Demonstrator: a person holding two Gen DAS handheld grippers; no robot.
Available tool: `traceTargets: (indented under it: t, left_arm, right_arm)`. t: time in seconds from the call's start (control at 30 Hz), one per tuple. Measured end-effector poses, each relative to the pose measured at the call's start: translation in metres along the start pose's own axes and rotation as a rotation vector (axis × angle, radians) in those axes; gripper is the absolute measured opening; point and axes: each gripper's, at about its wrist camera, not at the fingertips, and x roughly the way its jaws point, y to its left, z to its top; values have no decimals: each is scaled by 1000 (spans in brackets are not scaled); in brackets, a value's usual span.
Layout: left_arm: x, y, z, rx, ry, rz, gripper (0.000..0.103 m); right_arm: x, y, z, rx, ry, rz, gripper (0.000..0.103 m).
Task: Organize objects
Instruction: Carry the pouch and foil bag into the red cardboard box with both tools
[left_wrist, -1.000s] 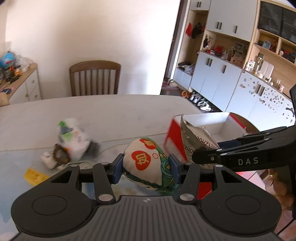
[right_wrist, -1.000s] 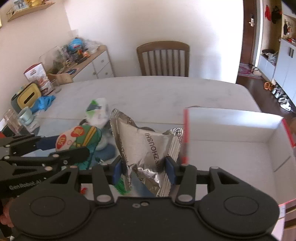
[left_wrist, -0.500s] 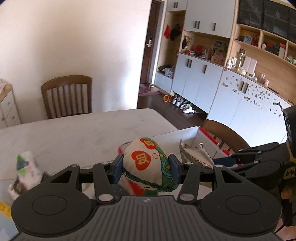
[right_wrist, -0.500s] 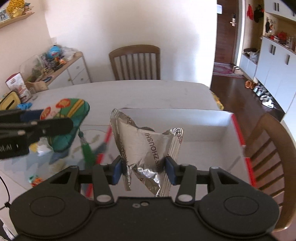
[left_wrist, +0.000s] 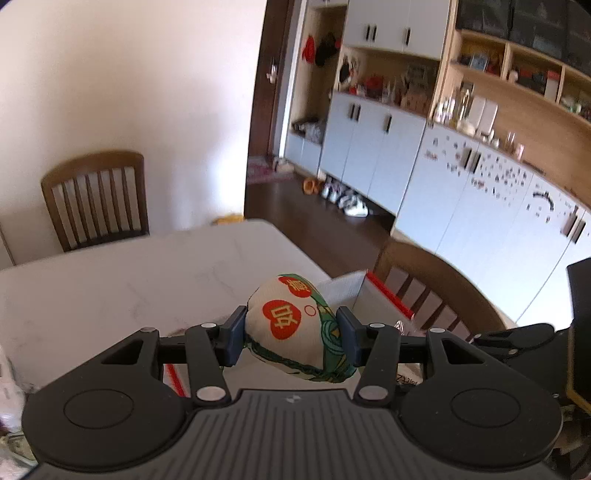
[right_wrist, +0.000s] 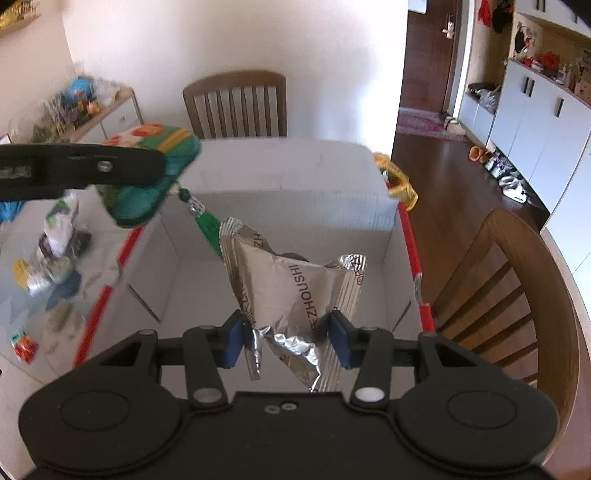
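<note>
Between the right jaws, the packet (right_wrist: 295, 291) is crinkled shiny foil; beyond it, a matt cardboard box (right_wrist: 280, 206). Between the left jaws, a printed cloth pouch (left_wrist: 295, 328).

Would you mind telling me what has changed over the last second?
Both tools swung from the cluttered table side over to the white box. The silver foil packet now hangs above the box interior; the stuffed pouch sits above the box's left edge. Both grips stayed closed, nothing released.
</note>
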Motion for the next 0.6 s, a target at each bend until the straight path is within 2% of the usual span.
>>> traceTargets:
  t: [0.23, 0.6]
  left_arm:
    - [59, -7, -17, 27, 131, 2, 51]
    - [112, -3, -42, 29, 294, 31, 51]
  right_arm:
    - [34, -6, -3, -60, 99, 13, 47]
    - [77, -5, -5, -138, 221, 34, 47]
